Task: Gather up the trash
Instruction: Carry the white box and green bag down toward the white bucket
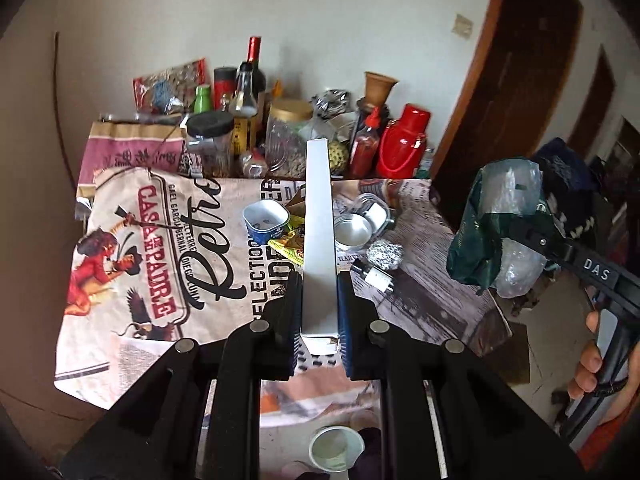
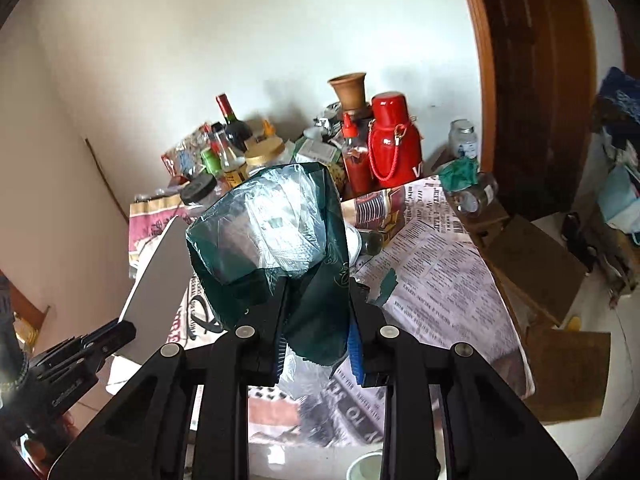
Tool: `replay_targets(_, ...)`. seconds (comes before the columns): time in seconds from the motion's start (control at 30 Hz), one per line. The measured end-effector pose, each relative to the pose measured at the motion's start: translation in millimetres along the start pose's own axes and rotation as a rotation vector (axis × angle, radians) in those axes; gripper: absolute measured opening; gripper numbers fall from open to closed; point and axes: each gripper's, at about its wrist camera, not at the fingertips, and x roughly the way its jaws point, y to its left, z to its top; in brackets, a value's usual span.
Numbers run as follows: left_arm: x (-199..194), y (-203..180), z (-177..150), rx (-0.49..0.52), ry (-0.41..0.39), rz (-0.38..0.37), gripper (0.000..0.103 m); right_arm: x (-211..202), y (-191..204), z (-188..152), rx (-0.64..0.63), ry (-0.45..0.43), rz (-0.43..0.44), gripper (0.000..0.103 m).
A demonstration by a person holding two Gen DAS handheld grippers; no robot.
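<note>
My left gripper (image 1: 318, 280) is shut on a long white box (image 1: 318, 216) and holds it edge-up above the table. The box also shows in the right wrist view (image 2: 160, 272) at the left. My right gripper (image 2: 316, 300) is shut on a dark green plastic bag (image 2: 280, 240) with clear plastic in it, held in the air. That bag shows at the right of the left wrist view (image 1: 496, 224). On the table lie a blue-and-white cup (image 1: 266, 220), a yellow wrapper (image 1: 290, 244), a foil ball (image 1: 386, 254) and a round metal tin (image 1: 354, 232).
The table (image 1: 132, 240) is covered with printed cloth and newspaper. Bottles, jars and a red thermos (image 1: 402, 142) crowd its far edge by the wall. A wooden door (image 2: 532, 80) stands at the right. A paper cup (image 1: 336, 448) sits below the left gripper.
</note>
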Motion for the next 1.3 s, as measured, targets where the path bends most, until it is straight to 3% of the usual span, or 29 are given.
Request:
replay_targets(0.2, -42.4, -1.7, -9.6, 0.013, -0.037, -0.036, 0.016, -33.8, 11.2, -14.9, -0.022, -0.023, -0.029, 0.023)
replay_targets(0.5, -99.3, -34.9, -37.4, -0.007, -0.102, -0.027, 0.016, -86.3, -8.7, -31.9, -0.042, -0.054, 0.005, 0.023)
replay_targets(0.83, -154.7, -118.1, -108.0, -0.101, -0.112, 0.046, 0.016, -147.6, -58.6, -78.8, -0.12, 0.0, 0.073, 0.023)
replay_targets(1.1, -168.4, -160.3, -160.9, -0.123, -0.038, 0.067, 0.016, -153.4, -84.6, -111.2, -0.156, 0.089, 0.1, 0.023)
replay_targets(1.3, -129.6, -162.3, -208.1, -0.153, 0.113, 0.076, 0.016, -112.9, -100.2, -148.4, -0.148, 0.21, 0.1, 0.023)
